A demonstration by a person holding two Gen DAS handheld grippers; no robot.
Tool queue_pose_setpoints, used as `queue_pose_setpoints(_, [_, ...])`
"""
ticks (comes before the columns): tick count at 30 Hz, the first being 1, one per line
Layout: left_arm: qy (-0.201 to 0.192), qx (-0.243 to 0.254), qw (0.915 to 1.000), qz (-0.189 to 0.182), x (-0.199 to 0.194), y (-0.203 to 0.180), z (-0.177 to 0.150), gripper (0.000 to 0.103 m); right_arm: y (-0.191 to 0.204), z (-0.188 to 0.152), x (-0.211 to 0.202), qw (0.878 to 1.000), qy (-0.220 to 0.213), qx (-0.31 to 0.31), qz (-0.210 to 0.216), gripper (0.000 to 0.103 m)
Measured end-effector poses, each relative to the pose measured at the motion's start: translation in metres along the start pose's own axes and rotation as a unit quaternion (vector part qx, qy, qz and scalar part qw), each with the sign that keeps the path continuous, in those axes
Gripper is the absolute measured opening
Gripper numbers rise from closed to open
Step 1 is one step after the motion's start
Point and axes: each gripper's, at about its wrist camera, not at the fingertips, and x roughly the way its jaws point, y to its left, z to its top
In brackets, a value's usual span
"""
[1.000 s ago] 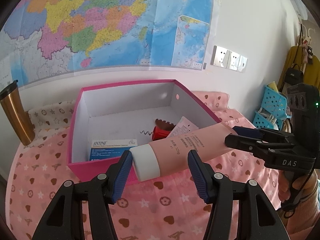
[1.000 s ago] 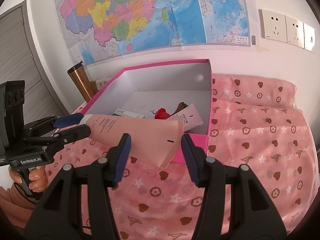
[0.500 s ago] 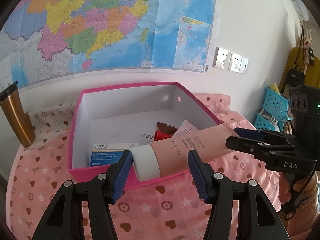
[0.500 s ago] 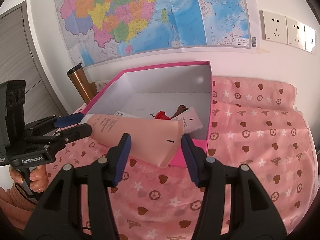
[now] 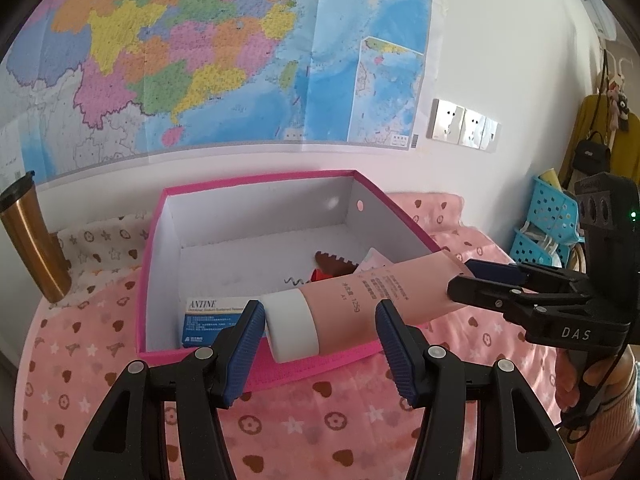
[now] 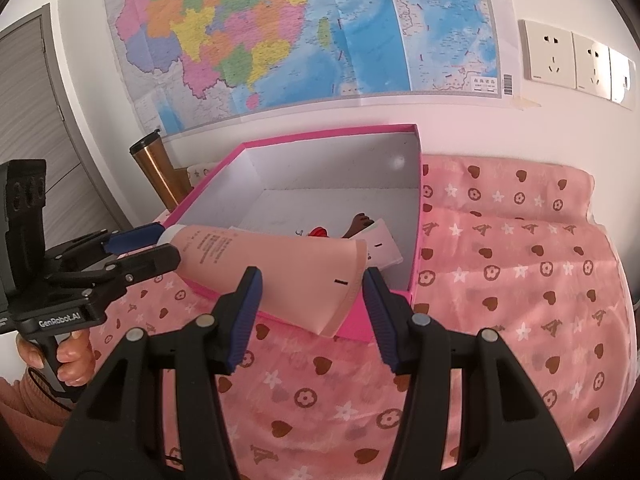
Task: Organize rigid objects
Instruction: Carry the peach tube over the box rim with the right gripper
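— A white wall hung with a large coloured map [image 5: 200,60] is seen behind a counter [image 6: 520,280] draped in pink cloth printed with hearts and stars. What has changed over the last second?

— Nothing that can be made out. The pale pink plastic tube [image 5: 360,292] with a white cap [image 5: 292,330] is held exactly as it was, slung across the near wall of the open pink cardboard box [image 5: 260,212] with the white lining. It is judged that the placing has been paused, not finished: the tube is not yet inside.

— How is it gripped?

— The flat crimped end is clamped between the pads of the right tool [image 6: 310,280], whose jaws are set about half apart to fit that width. The left tool [image 5: 320,320] is also part open; the cap is laid against one pad, but whether it is actually squeezed cannot be told.

— What else has been put in the box?

— A blue and white carton [image 5: 208,312] is lodged in the near left corner. A red-handled corkscrew [image 5: 316,276], a dark brown toothed piece [image 5: 334,266] and a white packet [image 6: 382,244] are gathered toward the near right.

— And what stands in the way?

— The near wall must be cleared, and the things along it avoided; the bare floor toward the far wall is judged the easier spot. A bronze metal tumbler [image 5: 32,240] at the counter's far left edge and blue perforated baskets [image 5: 556,208] beyond the right are well clear.
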Motion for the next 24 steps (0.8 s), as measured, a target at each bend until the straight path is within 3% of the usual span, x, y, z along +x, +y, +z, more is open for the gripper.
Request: queue_pose_setpoints(24, [0.005,0.006,1.0,0.004,0.0101,0.0003,0.007,0.058,-0.0061,0.0032,0.0065,1.0,0.001,0.005,-0.004,0.055])
